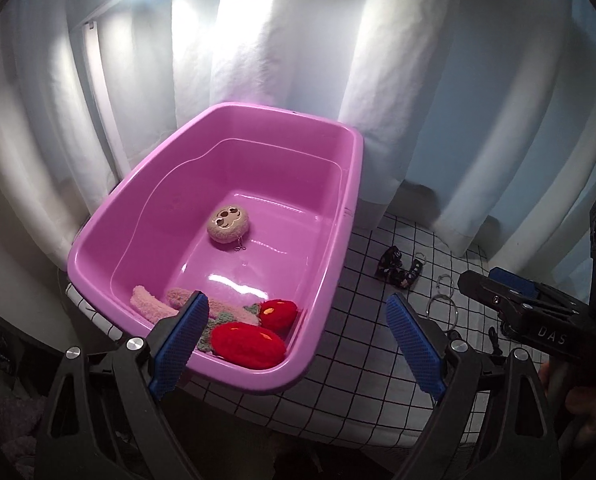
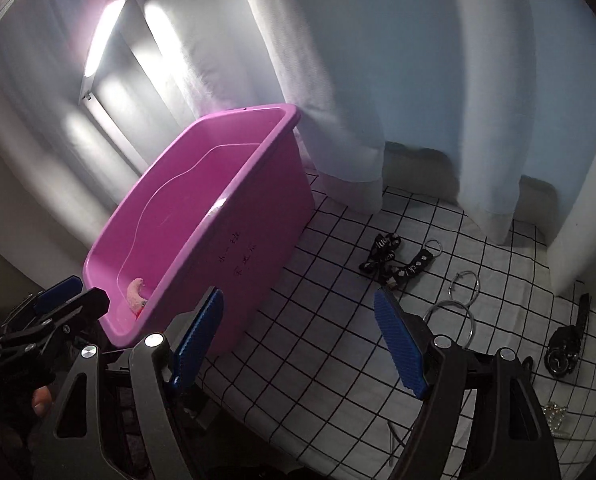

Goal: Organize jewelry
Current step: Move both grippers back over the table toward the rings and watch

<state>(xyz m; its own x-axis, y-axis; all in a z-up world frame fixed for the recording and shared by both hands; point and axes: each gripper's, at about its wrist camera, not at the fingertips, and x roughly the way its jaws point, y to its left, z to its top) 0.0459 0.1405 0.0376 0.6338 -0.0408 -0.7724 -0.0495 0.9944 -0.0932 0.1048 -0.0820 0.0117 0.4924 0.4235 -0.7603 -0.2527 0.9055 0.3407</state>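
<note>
A pink plastic tub point(image 1: 349, 184) point(image 2: 258, 232) stands on the checked cloth. Inside lie a round beige plush face point(image 1: 229, 224), two red plush pieces point(image 1: 248, 344) and pink fuzzy pieces point(image 1: 150, 304). To its right on the cloth lie a black strap keychain point(image 1: 397, 268) point(image 2: 393, 260), metal rings point(image 1: 441, 308) point(image 2: 463, 284), a black watch point(image 2: 565, 344) and a pearl piece point(image 2: 555, 416). My left gripper point(image 1: 298, 344) is open and empty over the tub's near right corner. My right gripper point(image 2: 298, 344) is open and empty above the cloth, left of the rings.
White curtains point(image 1: 298, 60) hang close behind the tub and the cloth. A checked white cloth point(image 2: 337, 360) covers the surface. The right gripper's body point(image 1: 537, 312) shows at the right of the left wrist view, above the rings.
</note>
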